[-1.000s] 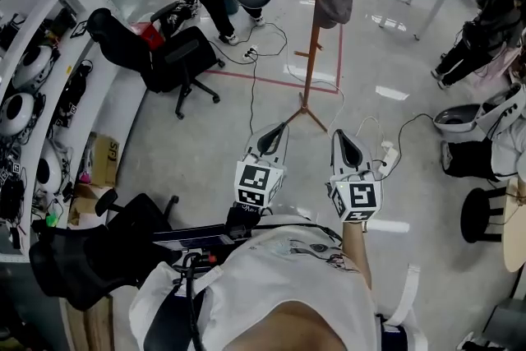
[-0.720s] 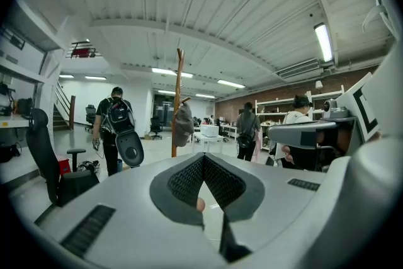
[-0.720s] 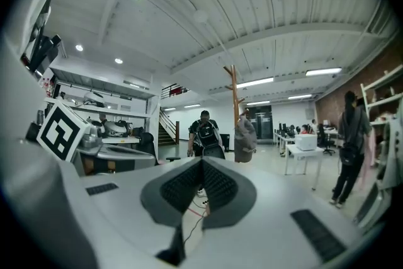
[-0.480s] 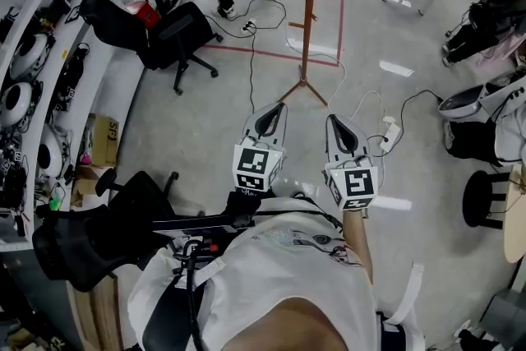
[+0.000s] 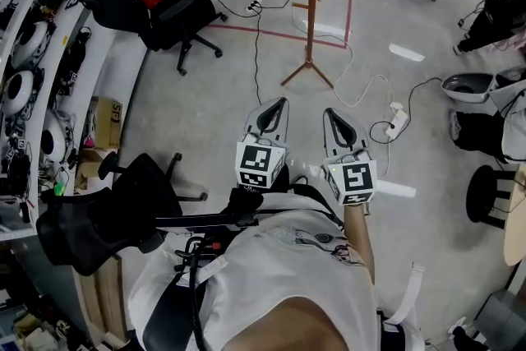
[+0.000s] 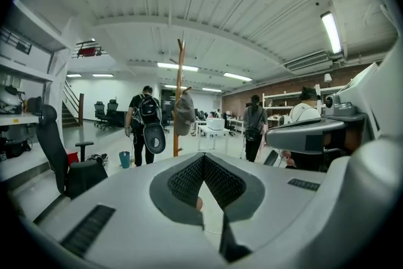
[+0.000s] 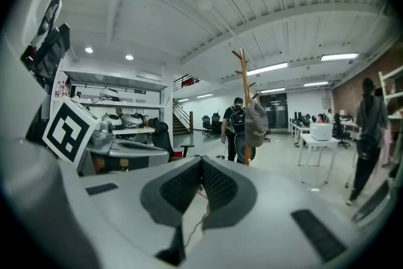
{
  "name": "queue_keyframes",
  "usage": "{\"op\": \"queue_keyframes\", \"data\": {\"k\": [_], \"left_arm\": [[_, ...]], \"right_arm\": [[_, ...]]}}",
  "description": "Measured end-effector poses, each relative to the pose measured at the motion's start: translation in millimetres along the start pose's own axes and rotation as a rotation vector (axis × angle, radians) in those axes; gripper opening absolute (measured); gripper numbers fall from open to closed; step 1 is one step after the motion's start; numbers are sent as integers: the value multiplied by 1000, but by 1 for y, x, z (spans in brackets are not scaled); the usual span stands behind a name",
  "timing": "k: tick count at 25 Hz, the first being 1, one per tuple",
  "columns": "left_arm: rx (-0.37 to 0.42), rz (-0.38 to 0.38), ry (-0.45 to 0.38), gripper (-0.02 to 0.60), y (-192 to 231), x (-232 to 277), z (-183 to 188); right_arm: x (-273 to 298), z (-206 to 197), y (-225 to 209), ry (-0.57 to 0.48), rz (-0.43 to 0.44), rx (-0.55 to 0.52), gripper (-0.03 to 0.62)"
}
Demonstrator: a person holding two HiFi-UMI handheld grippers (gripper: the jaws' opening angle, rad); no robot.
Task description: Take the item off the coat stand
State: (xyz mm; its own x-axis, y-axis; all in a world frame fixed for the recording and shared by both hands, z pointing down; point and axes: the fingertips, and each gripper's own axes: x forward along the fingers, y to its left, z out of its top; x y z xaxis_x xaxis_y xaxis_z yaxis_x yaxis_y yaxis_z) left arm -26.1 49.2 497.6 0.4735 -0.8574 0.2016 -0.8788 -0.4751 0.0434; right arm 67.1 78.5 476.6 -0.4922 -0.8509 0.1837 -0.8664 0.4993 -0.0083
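Fabric, by the look of it, makes up the grey hat (image 7: 257,121), which hangs on the right side of the wooden coat stand (image 5: 311,20), high on the pole and well ahead of both grippers across open floor. It will probably handle as a light, limp thing that folds under a pinch rather than slipping, so nothing about it seems fragile. The likely trouble is snagging on its peg or tugging the slender stand over on its splayed feet. A sensible hold is on the lower hanging edge or the side of the crown away from the pole, followed by a lift up and off the peg rather than a sideways pull. The left gripper (image 5: 282,103) and the right gripper (image 5: 327,111) are held side by side low in front of the person, each with its jaws closed tip to tip and nothing between them, so they need to part before any grasp. The floor straight ahead is bare, but a white cable (image 5: 362,90) trails from the stand's feet to a power strip (image 5: 398,120) on the right. A black office chair (image 5: 177,27) sits off to the left, and a person with a backpack (image 6: 146,126) stands just beyond the stand, which limits room on the far side.
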Motion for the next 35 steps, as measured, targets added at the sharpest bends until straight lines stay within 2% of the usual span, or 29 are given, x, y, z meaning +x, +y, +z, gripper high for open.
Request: {"op": "queue_keyframes", "data": {"k": [5, 13, 24, 27, 32, 35], "left_arm": [[-7, -2, 8, 3, 21, 21, -4], [7, -60, -58, 3, 60, 98, 34], [-1, -115, -11, 3, 130, 178, 47], [-23, -119, -4, 3, 145, 192, 48], [-50, -156, 11, 2, 145, 207, 51], [-48, -147, 10, 3, 142, 217, 55]], "right_arm": [[29, 3, -6, 6, 6, -12, 4], [103, 27, -45, -5, -30, -38, 4], [204, 48, -81, 20, -80, -27, 4], [221, 51, -83, 27, -87, -24, 5], [233, 49, -91, 40, -101, -7, 5], [240, 53, -102, 28, -95, 0, 5]]}}
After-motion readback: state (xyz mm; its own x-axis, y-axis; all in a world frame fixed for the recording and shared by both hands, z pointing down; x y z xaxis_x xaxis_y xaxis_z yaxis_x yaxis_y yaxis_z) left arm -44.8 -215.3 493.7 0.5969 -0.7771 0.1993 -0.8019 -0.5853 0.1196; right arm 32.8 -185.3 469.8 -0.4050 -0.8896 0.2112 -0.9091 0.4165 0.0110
